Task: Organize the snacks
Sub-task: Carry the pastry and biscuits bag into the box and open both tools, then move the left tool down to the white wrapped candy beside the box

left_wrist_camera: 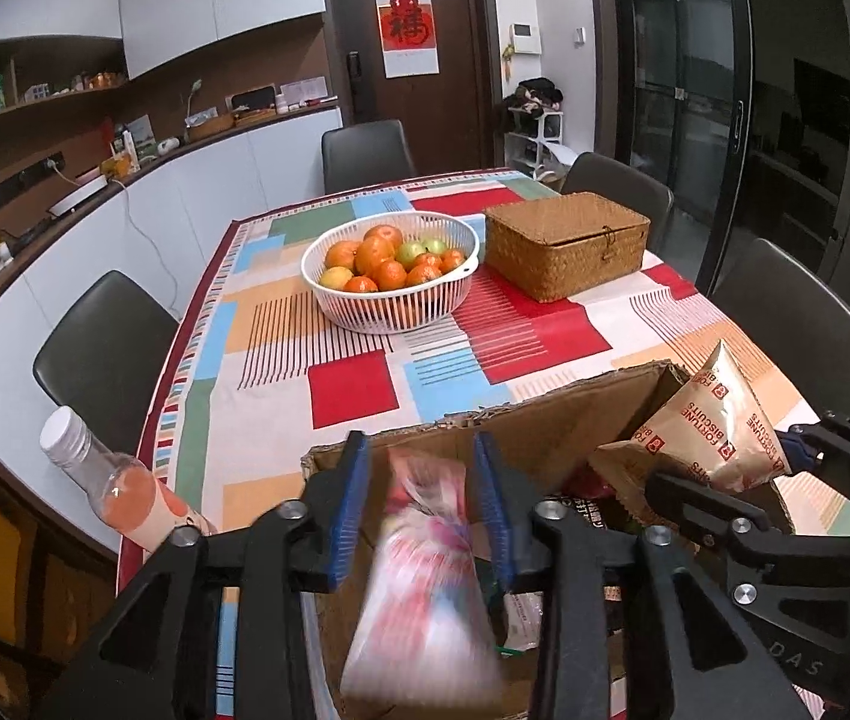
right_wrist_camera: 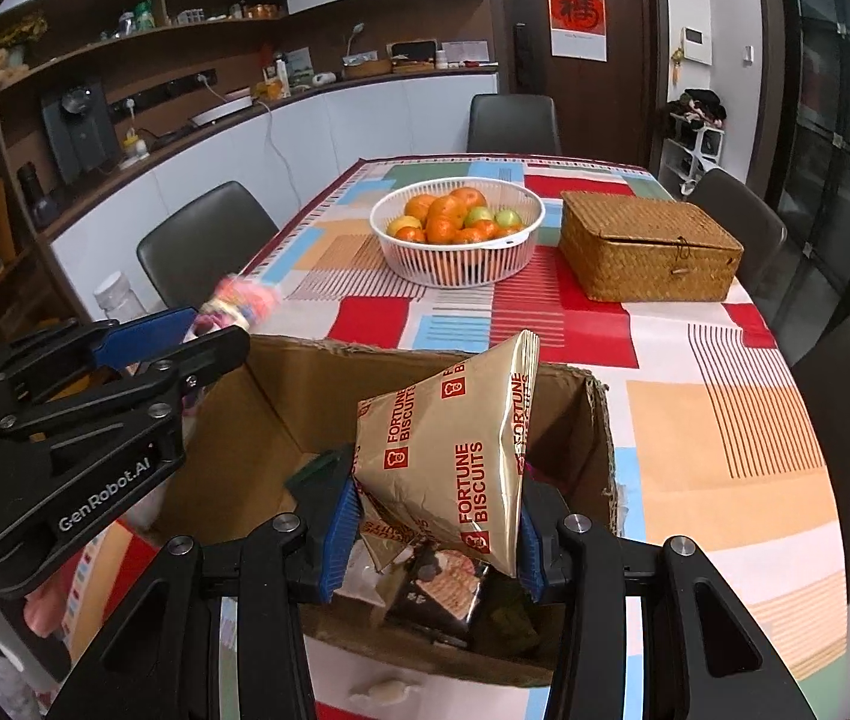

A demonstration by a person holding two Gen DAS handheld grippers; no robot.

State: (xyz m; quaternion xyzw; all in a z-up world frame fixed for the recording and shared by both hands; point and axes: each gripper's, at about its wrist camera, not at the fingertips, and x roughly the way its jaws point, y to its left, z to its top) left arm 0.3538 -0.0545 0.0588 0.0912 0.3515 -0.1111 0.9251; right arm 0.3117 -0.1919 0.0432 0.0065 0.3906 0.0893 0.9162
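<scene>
An open cardboard box (left_wrist_camera: 545, 414) (right_wrist_camera: 281, 372) stands at the near end of the table, with several snack packets (right_wrist_camera: 443, 588) lying in it. My left gripper (left_wrist_camera: 422, 450) (right_wrist_camera: 215, 330) hovers over the box's left part, open. A pink and white snack bag (left_wrist_camera: 425, 570) (right_wrist_camera: 239, 306) sits blurred between the blue pads, with a gap on each side. My right gripper (right_wrist_camera: 434, 540) (left_wrist_camera: 773, 468) is shut on a gold Fortune Biscuits bag (right_wrist_camera: 449, 450) (left_wrist_camera: 719, 426) and holds it tilted above the box's right part.
A white basket of oranges and green fruit (left_wrist_camera: 389, 264) (right_wrist_camera: 458, 228) and a closed wicker box (left_wrist_camera: 569, 240) (right_wrist_camera: 647, 252) stand further along the patterned tablecloth (left_wrist_camera: 353, 384). A bottle of pink drink (left_wrist_camera: 119, 480) sits at the near left corner. Dark chairs (left_wrist_camera: 101, 342) ring the table.
</scene>
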